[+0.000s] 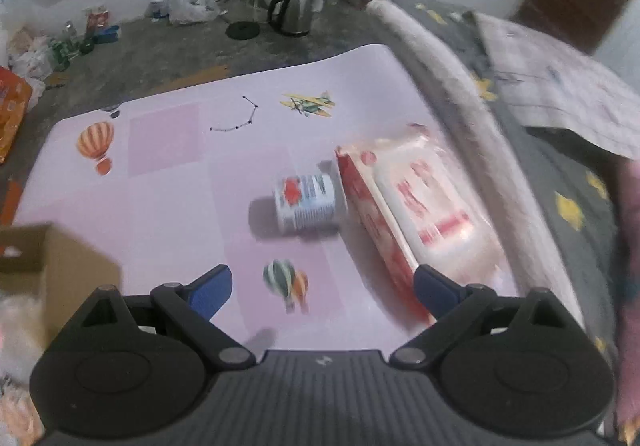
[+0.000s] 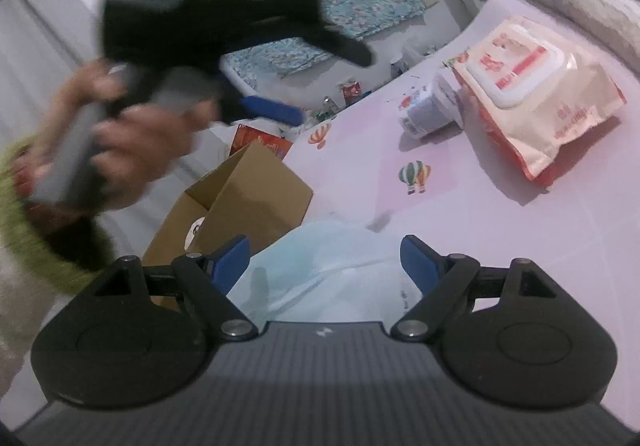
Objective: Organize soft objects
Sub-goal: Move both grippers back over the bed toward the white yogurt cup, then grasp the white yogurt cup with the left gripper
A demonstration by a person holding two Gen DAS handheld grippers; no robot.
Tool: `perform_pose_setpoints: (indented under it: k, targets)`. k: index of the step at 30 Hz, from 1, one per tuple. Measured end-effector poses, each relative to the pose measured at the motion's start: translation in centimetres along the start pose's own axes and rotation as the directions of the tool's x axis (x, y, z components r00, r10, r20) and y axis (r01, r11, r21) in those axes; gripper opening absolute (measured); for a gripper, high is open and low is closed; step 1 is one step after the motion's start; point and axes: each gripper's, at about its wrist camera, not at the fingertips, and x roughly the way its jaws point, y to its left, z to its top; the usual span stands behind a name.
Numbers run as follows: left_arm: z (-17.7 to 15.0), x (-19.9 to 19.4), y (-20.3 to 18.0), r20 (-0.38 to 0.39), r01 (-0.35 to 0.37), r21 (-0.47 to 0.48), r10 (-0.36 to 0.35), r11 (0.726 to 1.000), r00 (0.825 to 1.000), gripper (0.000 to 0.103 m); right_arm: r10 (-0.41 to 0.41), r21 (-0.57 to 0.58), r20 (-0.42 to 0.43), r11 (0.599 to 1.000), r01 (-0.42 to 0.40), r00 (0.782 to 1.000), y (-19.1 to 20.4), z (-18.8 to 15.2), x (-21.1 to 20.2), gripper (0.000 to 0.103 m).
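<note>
Lying between the right gripper's (image 2: 325, 260) wide-open jaws, a pale blue pad (image 2: 320, 270) fills lower centre; left gripper (image 1: 322, 286) gapes empty beside the wipes (image 1: 420, 205).

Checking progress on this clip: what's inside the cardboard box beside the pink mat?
In the right wrist view the cardboard box stands open, showing something round and white with a dark mark. Its flaps and walls hide the rest of the inside.

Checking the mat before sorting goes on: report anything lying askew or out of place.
The small printed roll lies tipped on its side, against the wet-wipes pack, which sits skewed across the pink mat near the bed edge. A pale blue-white cloth lies crumpled between the open right gripper fingers.
</note>
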Motion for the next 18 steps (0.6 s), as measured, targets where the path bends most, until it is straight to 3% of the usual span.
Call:
perform_pose_setpoints:
  k: [10,13,15,18]
  targets:
    - [4.5,9.1,1.0,-0.081,-0.012,-0.131,0.002,0.991,0.997,0.096,0.009,0.05,-0.01,0.999,-0.008,1.0,-2.9,0.2,-0.3,0.082]
    - [4.6,10.4,1.3,-0.099,-0.012,-0.144,-0.003,0.989,0.995,0.082,0.008,0.062,-0.011,0.998,-0.007,1.0,-3.4,0.2,-0.2,0.082]
    - [4.6,11.0,1.8,-0.112,-0.009,-0.179,-0.011,0.984,0.994,0.067,0.009,0.066,-0.01,0.998,-0.009,1.0,-3.4,0.1,-0.4,0.082]
    - [4.4,11.5,2.6,-0.114,0.004,-0.214,-0.029,0.977,0.993,0.065,0.008,0.073,-0.008,0.997,-0.008,1.0,-3.4,-0.1,-0.6,0.082]
